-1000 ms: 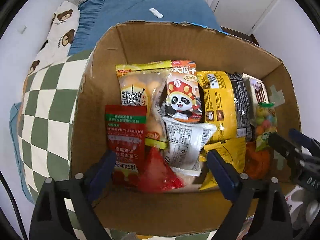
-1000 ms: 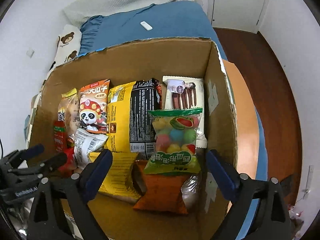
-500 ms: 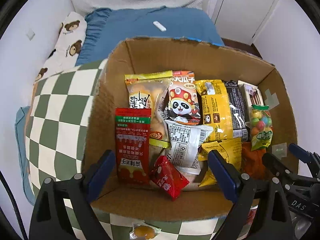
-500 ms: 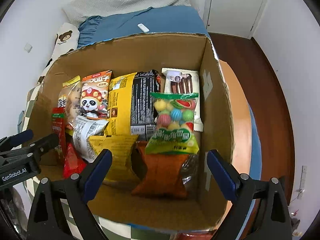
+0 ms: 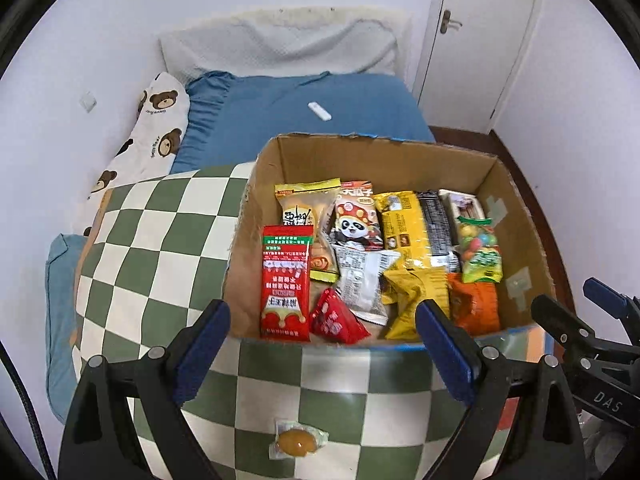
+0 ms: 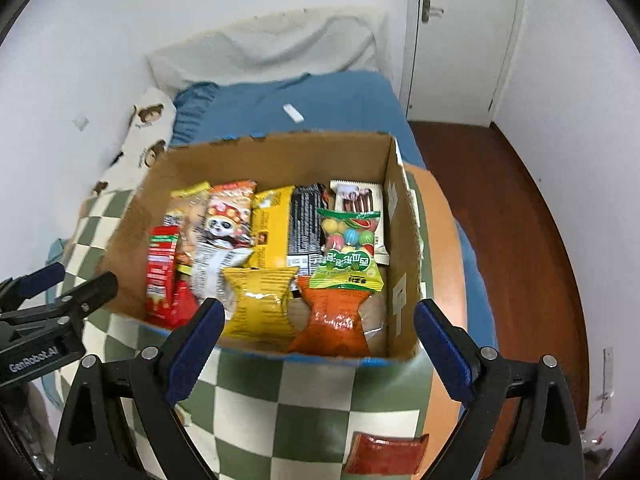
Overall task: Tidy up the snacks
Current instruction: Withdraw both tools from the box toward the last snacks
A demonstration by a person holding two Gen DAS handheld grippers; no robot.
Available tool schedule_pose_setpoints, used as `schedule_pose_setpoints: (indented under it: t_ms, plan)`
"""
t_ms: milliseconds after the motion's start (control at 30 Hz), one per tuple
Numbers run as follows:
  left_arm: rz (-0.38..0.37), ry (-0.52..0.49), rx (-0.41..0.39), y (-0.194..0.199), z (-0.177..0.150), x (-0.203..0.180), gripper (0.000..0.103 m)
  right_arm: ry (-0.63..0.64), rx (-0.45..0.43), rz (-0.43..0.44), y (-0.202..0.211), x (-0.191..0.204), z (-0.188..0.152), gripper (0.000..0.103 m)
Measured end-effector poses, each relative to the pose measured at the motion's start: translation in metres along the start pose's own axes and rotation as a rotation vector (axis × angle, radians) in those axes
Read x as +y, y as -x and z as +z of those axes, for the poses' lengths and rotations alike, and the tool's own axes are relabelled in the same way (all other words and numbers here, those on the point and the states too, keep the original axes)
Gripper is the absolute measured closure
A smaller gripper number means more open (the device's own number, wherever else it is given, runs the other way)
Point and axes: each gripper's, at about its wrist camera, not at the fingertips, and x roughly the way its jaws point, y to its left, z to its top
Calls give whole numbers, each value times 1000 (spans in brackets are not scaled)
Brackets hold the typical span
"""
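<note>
A cardboard box (image 5: 380, 148) stands on a green-and-white checked blanket (image 5: 160, 240) and holds several snack packets in rows. Among them are a tall red packet (image 5: 286, 280), a panda packet (image 5: 356, 220), a yellow bag (image 5: 400, 220), a green gumball bag (image 5: 478, 248) and an orange bag (image 5: 472, 308). My left gripper (image 5: 320, 340) hangs open above the box's near edge, with nothing between its fingers. My right gripper (image 6: 316, 336) is open and empty too, over the box's (image 6: 280, 152) near right part. A wrapped yellow candy (image 5: 298, 442) and a flat red packet (image 6: 386, 454) lie loose on the blanket.
The bed has a blue sheet (image 5: 300, 120), a bear-print pillow (image 5: 156, 120) and a small white remote (image 5: 319, 111). White walls close in at the left, a white door (image 5: 476, 40) stands behind, and wooden floor (image 6: 500, 200) lies to the right.
Both grippers have drawn up and back from the box, which now looks smaller and farther. The blanket in front, with the loose candy and red packet, has come into view.
</note>
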Motion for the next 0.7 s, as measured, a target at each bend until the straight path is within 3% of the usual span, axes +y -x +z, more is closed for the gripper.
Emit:
schedule_pose_setpoints:
  t_ms: [400, 700]
  plan:
    - [-36, -13, -130, 78, -30, -4, 8, 27, -165, -10, 94, 8, -29, 5]
    - [-40, -5, -174, 107, -42, 0, 8, 13, -213, 12, 132, 12, -47, 5]
